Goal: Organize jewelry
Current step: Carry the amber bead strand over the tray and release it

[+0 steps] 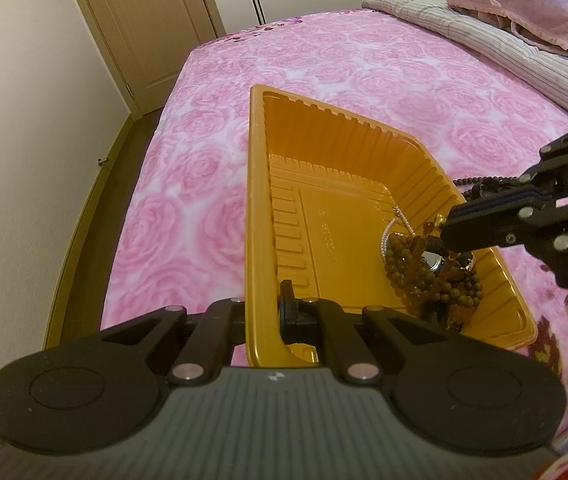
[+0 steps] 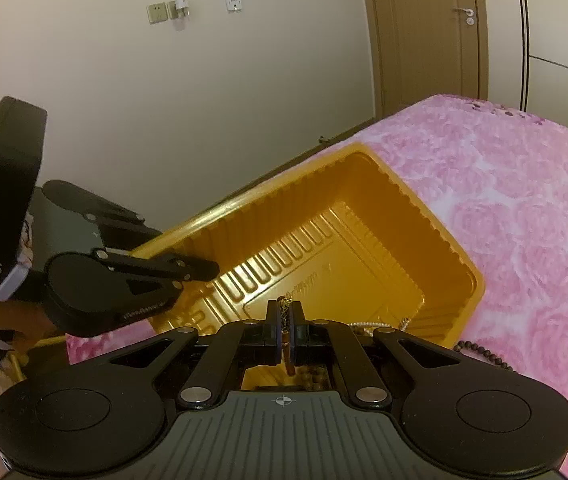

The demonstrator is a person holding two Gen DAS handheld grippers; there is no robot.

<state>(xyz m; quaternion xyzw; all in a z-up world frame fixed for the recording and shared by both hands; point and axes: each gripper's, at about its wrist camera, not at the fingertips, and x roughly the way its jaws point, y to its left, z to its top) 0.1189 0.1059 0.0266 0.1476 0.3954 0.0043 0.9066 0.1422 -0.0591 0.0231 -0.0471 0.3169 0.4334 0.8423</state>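
At the bottom centre of the left wrist view, my left gripper (image 1: pixel 261 312) pinches the near wall of the gold plastic tray (image 1: pixel 259 216), one finger outside the rim and one inside, jaws narrowed onto the thin plastic. That holds the tray steady on the pink rose bedspread (image 1: pixel 364 68).

At the lower centre of the right wrist view, my right gripper (image 2: pixel 286 326) is clamped almost fully together on a gold chain (image 2: pixel 285 305), whose links poke up between the pads. An amber piece hangs below the pads, though I can't quite tell whether it belongs to the same chain.

Further in, toward the right middle of the left view, the pile already in the tray shows: a brown bead bracelet (image 1: pixel 432 276), a pearl strand (image 1: pixel 388 236), and what looks like a watch face half buried among them. A dark bead string (image 1: pixel 472 181) lies outside the tray on the bedspread, just past its right rim, so the job isn't done.

My worry is tangling. If I let the chain go straight over the pile, it may snag in the beads and pearls. The links could also catch on the pads and drag out as I pull back. The tray is light and flexible; pressing down or tugging with the left could buckle the wall or tip the contents onto the bed.
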